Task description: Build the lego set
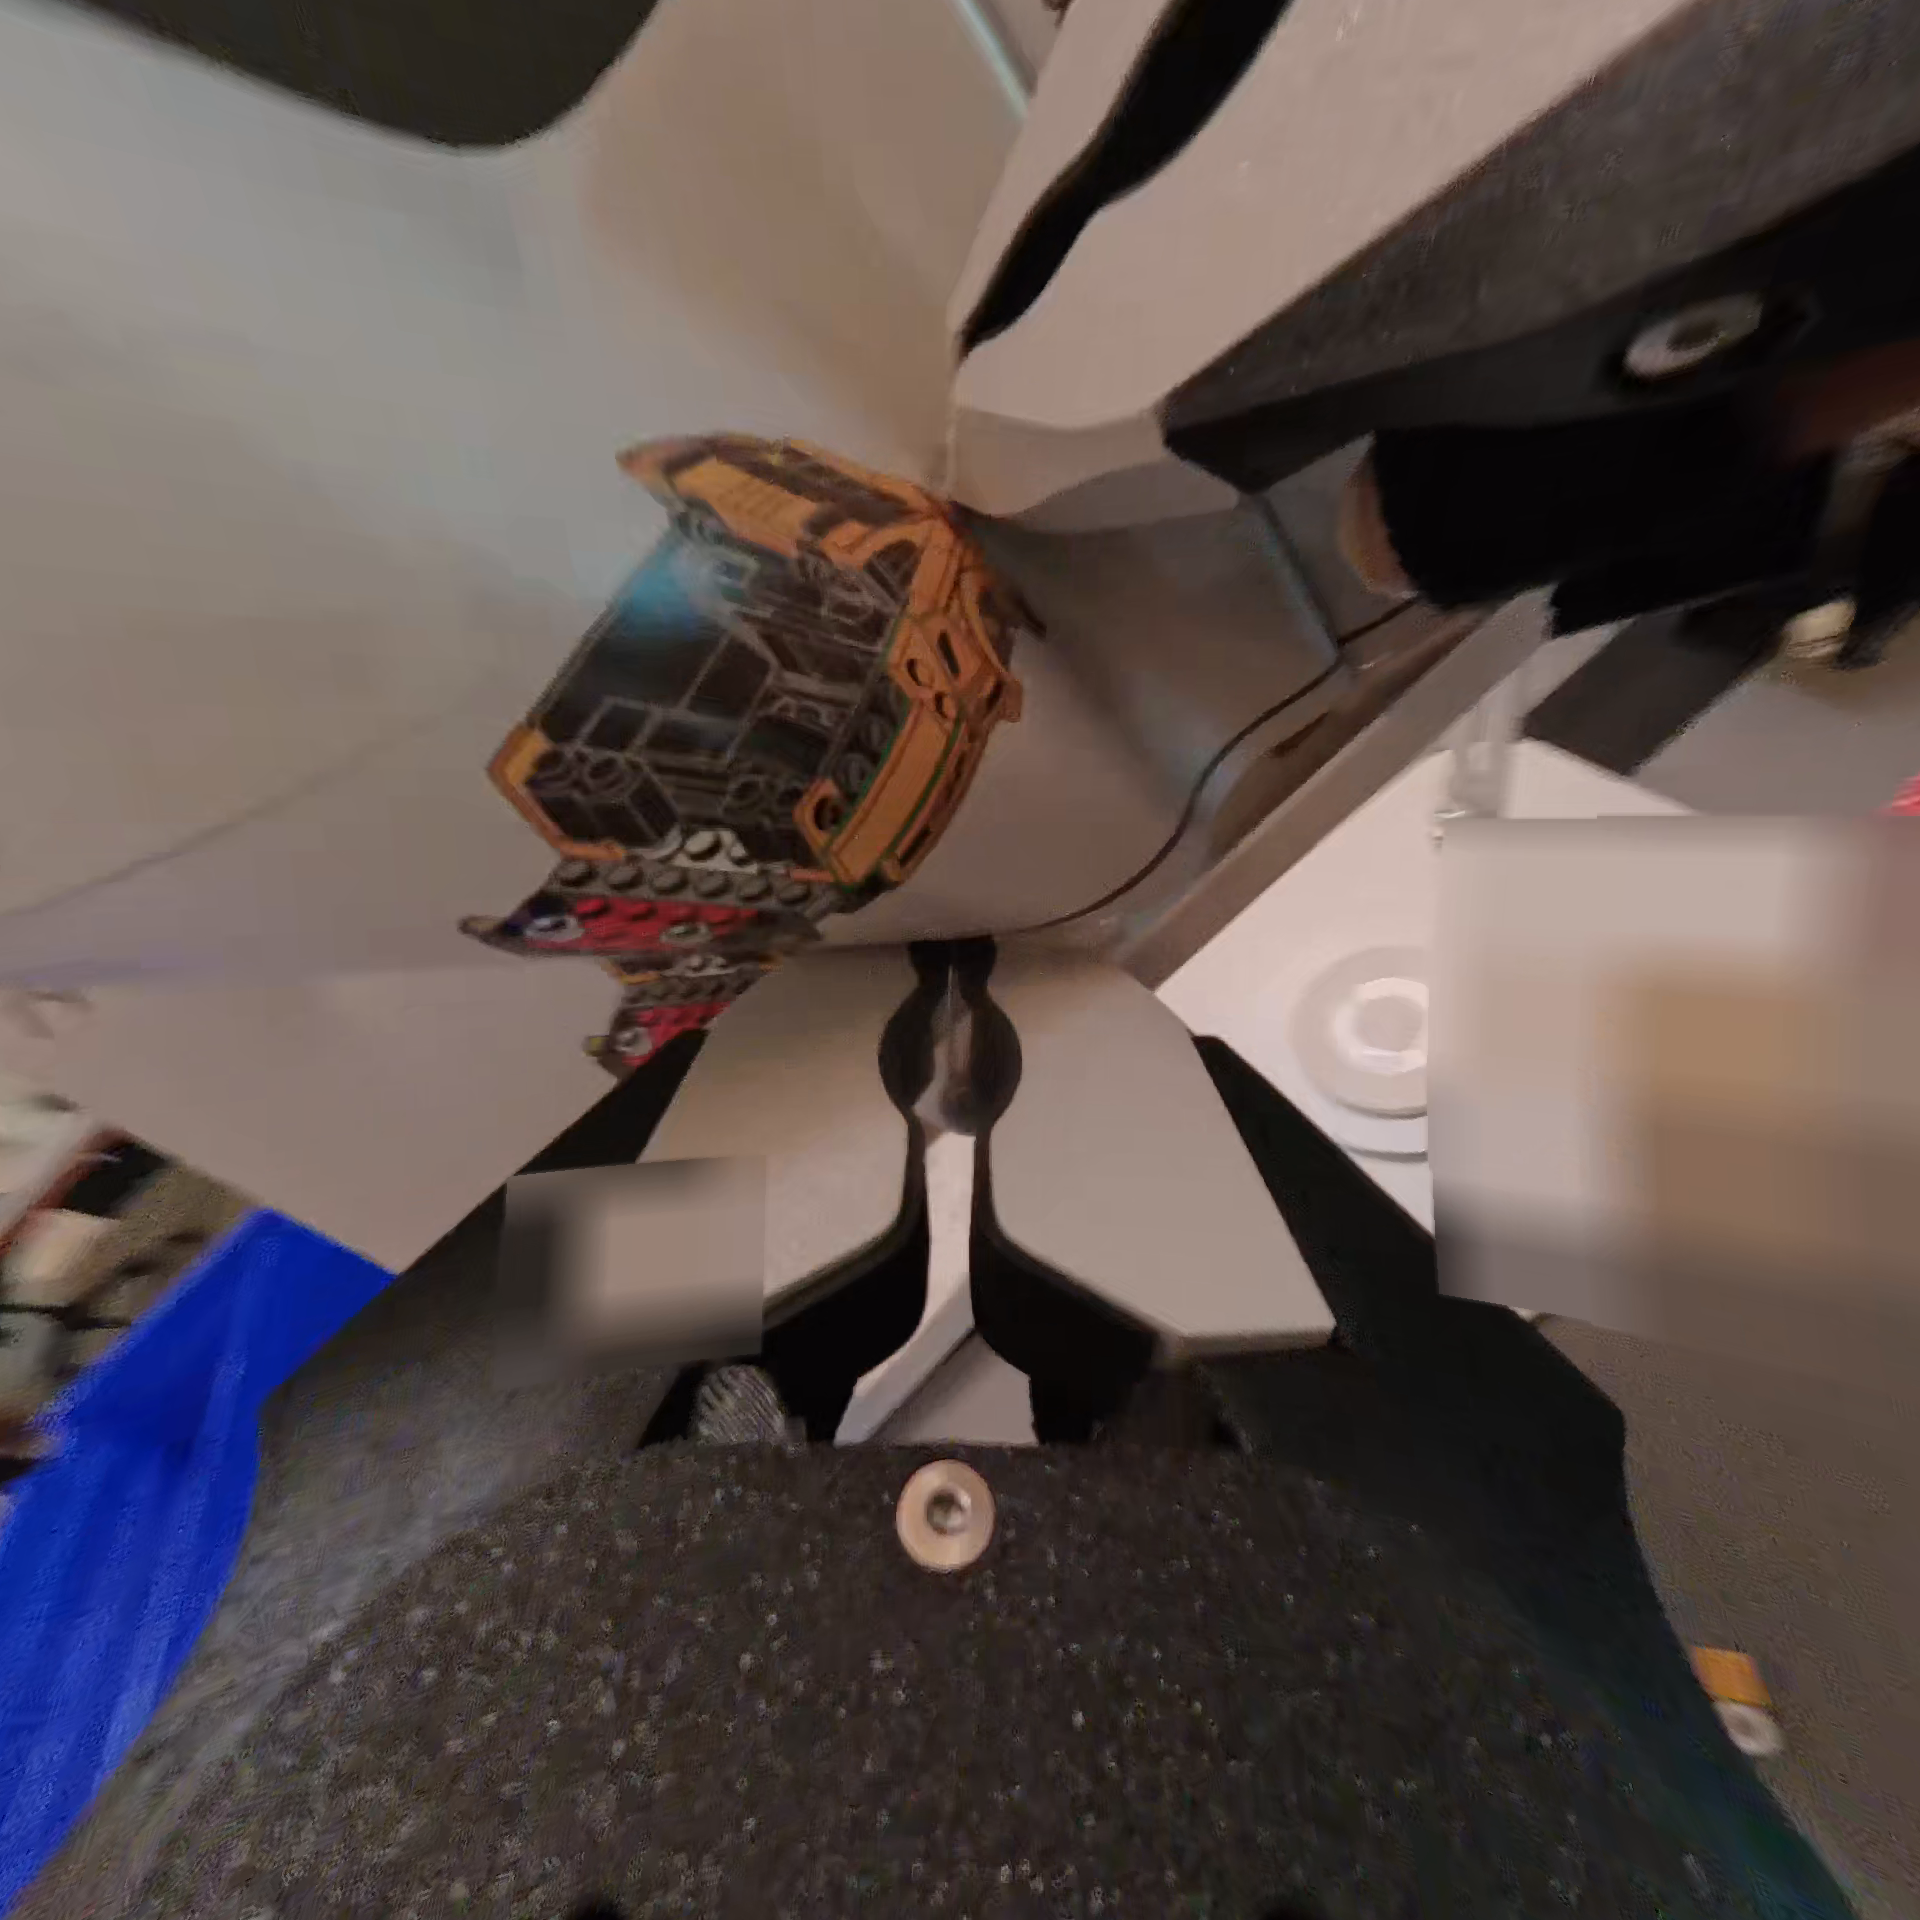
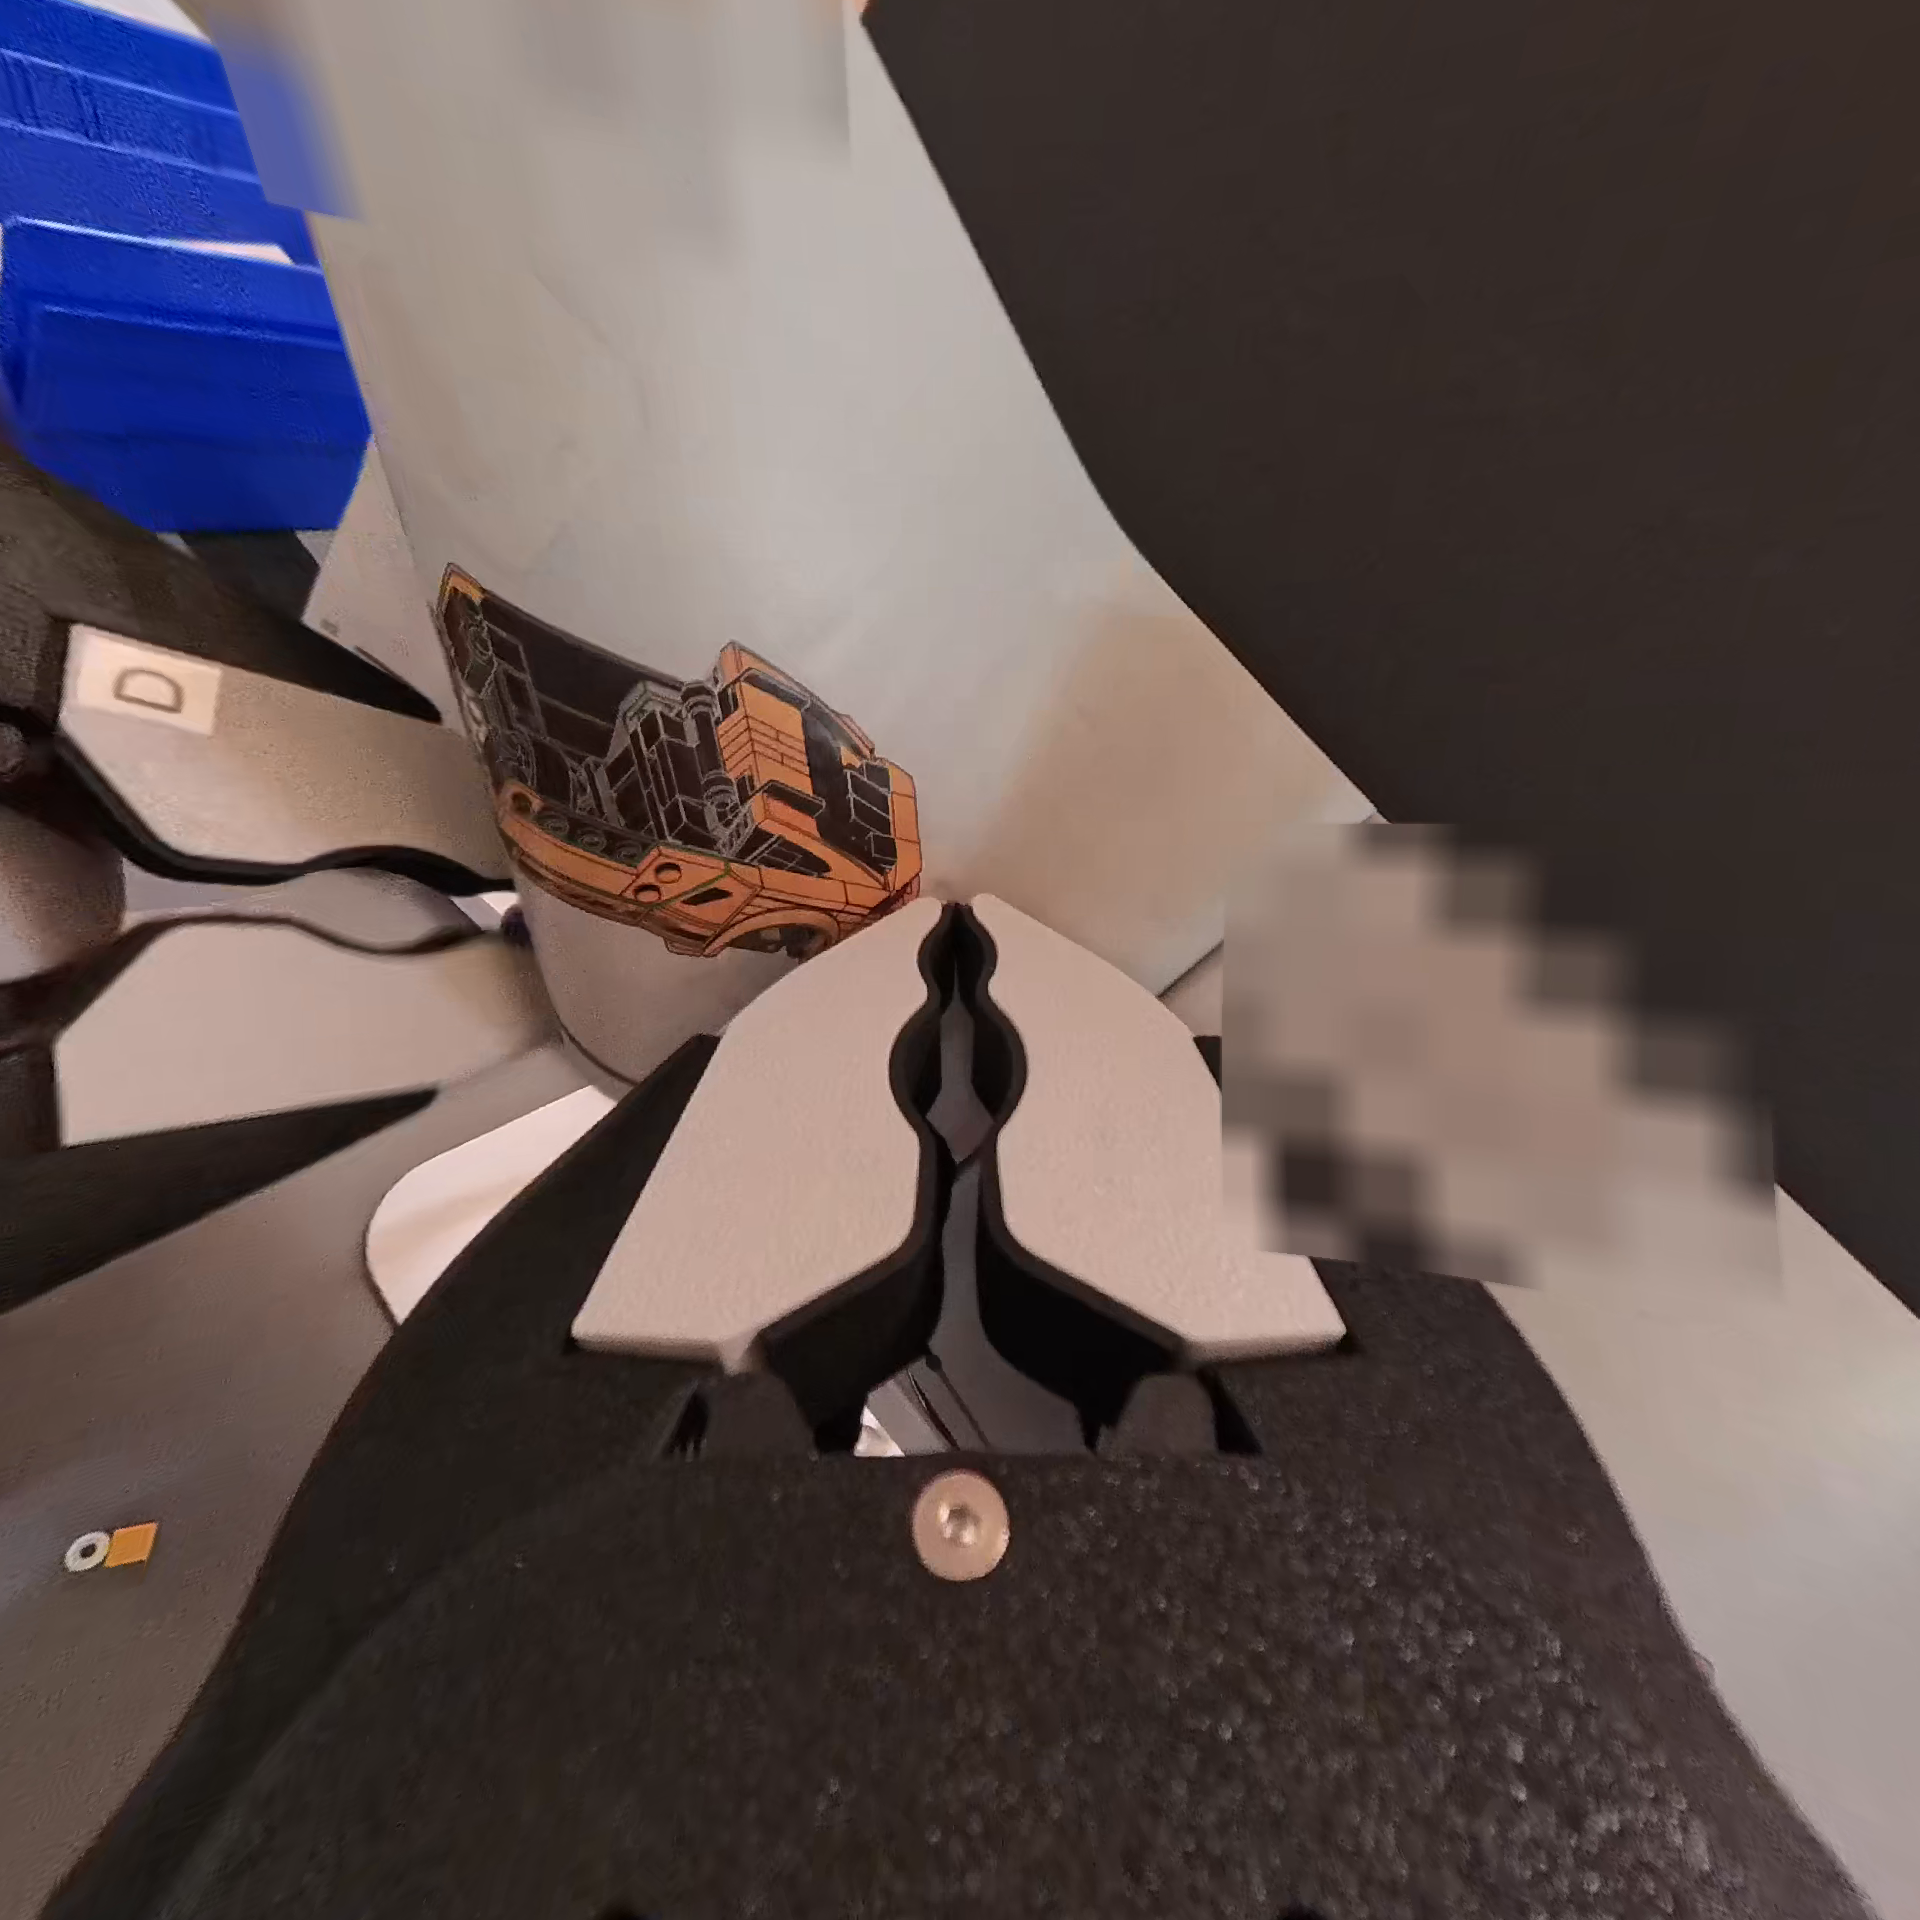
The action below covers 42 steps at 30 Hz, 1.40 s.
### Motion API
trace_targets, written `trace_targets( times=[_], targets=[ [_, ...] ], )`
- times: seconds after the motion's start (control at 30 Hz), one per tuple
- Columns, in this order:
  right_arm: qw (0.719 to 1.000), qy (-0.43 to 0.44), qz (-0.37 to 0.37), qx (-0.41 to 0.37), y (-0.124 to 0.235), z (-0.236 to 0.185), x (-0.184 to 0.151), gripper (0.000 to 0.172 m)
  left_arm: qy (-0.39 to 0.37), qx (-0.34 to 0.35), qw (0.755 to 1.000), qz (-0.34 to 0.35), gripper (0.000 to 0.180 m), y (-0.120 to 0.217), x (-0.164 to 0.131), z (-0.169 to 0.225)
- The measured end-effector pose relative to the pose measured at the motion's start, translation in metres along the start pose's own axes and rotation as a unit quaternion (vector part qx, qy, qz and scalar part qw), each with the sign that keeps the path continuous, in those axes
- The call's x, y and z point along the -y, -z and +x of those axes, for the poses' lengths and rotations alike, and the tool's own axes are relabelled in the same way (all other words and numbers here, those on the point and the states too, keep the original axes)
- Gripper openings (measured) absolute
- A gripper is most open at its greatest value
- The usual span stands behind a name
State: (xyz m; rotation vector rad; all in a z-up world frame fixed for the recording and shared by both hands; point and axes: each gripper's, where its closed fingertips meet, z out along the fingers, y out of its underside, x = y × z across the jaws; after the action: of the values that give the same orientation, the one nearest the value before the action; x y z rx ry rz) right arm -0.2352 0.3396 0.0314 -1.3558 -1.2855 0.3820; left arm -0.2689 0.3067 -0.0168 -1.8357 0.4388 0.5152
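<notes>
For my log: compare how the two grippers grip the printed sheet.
The left gripper pinches the printed sheet near its red-and-black brick drawing; the right gripper pinches beside the orange truck drawing. Left's sheet curls over its fingertips; right's rises away. Both are shut on the same sheet.

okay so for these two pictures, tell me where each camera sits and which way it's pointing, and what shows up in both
Left wrist view: rides on the left gripper, looking along its closed fingers at a curled printed sheet with a brick-model picture; the right gripper pinches the sheet above.
Right wrist view: rides on the right gripper, closed on the same sheet; the left gripper shows at left, blue bins behind.
Shared: the sheet and both grippers.
</notes>
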Motion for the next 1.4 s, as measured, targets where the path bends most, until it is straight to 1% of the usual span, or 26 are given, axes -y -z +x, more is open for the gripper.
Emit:
trace_targets(
  times=[0.03, 0.1, 0.17, 0.2, 0.23, 0.27, 0.3, 0.33, 0.37, 0.4, 0.47, 0.5, 0.53, 0.63, 0.67, 0.7, 0.73, 0.77, 0.83, 0.87, 0.93, 1.0, 1.07, 1.13, 1.2, 1.4],
  targets=[
    [1.0, 0.002, 0.0, -0.001, 0.0, 0.0, 0.0, 0.0, -0.019, 0.012, 1.0, -0.003, 0.0, 0.0, -0.001, -0.002],
    [1.0, 0.001, -0.003, -0.001, -0.001, 0.0, 0.0, 0.0, 0.022, 0.019, 1.0, -0.012, 0.001, 0.003, -0.003, -0.008],
    [1.0, -0.003, -0.006, -0.002, 0.0, 0.0, -0.001, 0.0, 0.148, 0.003, 0.989, -0.002, 0.002, 0.008, -0.008, -0.017],
    [1.0, -0.005, -0.008, -0.005, -0.001, 0.0, -0.001, 0.0, 0.249, -0.018, 0.968, 0.015, 0.002, 0.011, -0.011, -0.02],
    [1.0, -0.004, -0.01, -0.01, -0.001, 0.0, -0.001, 0.0, 0.365, -0.048, 0.929, 0.037, 0.002, 0.012, -0.015, -0.022],
    [1.0, 0.001, -0.014, -0.017, -0.002, 0.0, -0.001, 0.0, 0.485, -0.084, 0.868, 0.064, 0.001, 0.014, -0.018, -0.024],
    [1.0, 0.007, -0.018, -0.025, -0.002, 0.001, -0.001, 0.0, 0.587, -0.112, 0.797, 0.091, 0.001, 0.016, -0.023, -0.025],
    [0.999, 0.015, -0.024, -0.034, -0.003, 0.001, -0.001, 0.0, 0.657, -0.13, 0.733, 0.119, 0.0, 0.017, -0.028, -0.025],
    [0.998, 0.026, -0.03, -0.043, -0.003, 0.0, -0.001, 0.0, 0.701, -0.137, 0.684, 0.147, 0.0, 0.018, -0.032, -0.024],
    [0.997, 0.039, -0.036, -0.051, -0.004, -0.001, 0.0, 0.0, 0.727, -0.136, 0.651, 0.171, 0.001, 0.02, -0.035, -0.023],
    [0.995, 0.061, -0.047, -0.06, -0.005, -0.004, 0.001, 0.0, 0.76, -0.132, 0.6, 0.214, 0.001, 0.023, -0.038, -0.02],
    [0.994, 0.071, -0.054, -0.062, -0.005, -0.005, 0.001, 0.0, 0.769, -0.131, 0.583, 0.229, 0.001, 0.025, -0.04, -0.019],
    [0.993, 0.078, -0.057, -0.065, -0.005, -0.005, 0.001, 0.0, 0.774, -0.129, 0.569, 0.246, 0.001, 0.026, -0.039, -0.018],
    [0.992, 0.088, -0.059, -0.071, -0.006, -0.004, 0.001, 0.0, 0.775, -0.107, 0.555, 0.284, 0.001, 0.031, -0.038, -0.016],
    [0.992, 0.091, -0.058, -0.071, -0.006, -0.004, 0.001, 0.0, 0.771, -0.096, 0.555, 0.298, 0.001, 0.033, -0.038, -0.015],
    [0.991, 0.096, -0.057, -0.072, -0.006, -0.004, 0.001, 0.0, 0.76, -0.081, 0.566, 0.308, 0.0, 0.035, -0.036, -0.014],
    [0.99, 0.103, -0.055, -0.073, -0.006, -0.004, 0.001, 0.0, 0.735, -0.065, 0.6, 0.308, 0.0, 0.037, -0.033, -0.015],
    [0.99, 0.106, -0.052, -0.074, -0.006, -0.005, 0.001, 0.0, 0.691, -0.051, 0.657, 0.295, 0.001, 0.038, -0.027, -0.015],
    [0.99, 0.105, -0.054, -0.074, -0.005, -0.005, 0.001, 0.0, 0.57, -0.015, 0.784, 0.245, 0.001, 0.038, -0.017, -0.016],
    [0.99, 0.103, -0.056, -0.074, -0.005, -0.005, 0.002, 0.0, 0.513, 0.005, 0.83, 0.218, 0.001, 0.037, -0.014, -0.015],
    [0.992, 0.096, -0.054, -0.069, -0.006, -0.005, 0.002, 0.0, 0.409, 0.036, 0.895, 0.175, 0.001, 0.035, -0.008, -0.013],
    [0.992, 0.093, -0.05, -0.063, -0.005, -0.005, 0.002, 0.0, 0.301, 0.048, 0.943, 0.136, 0.001, 0.032, -0.004, -0.01],
    [0.994, 0.081, -0.045, -0.051, -0.005, -0.005, 0.002, 0.0, 0.198, 0.041, 0.974, 0.103, 0.0, 0.027, 0.003, -0.003],
    [0.997, 0.057, -0.038, -0.031, -0.005, -0.006, 0.003, 0.0, 0.105, 0.034, 0.991, 0.074, 0.0, 0.022, 0.007, 0.003],
    [0.999, 0.037, -0.028, -0.009, -0.004, -0.006, 0.003, 0.0, 0.045, 0.019, 0.997, 0.059, 0.001, 0.018, 0.007, 0.007],
    [1.0, 0.022, -0.005, 0.022, -0.001, -0.007, 0.005, 0.0, -0.056, -0.023, 0.998, 0.015, 0.002, 0.016, 0.004, 0.007]
  ],
)
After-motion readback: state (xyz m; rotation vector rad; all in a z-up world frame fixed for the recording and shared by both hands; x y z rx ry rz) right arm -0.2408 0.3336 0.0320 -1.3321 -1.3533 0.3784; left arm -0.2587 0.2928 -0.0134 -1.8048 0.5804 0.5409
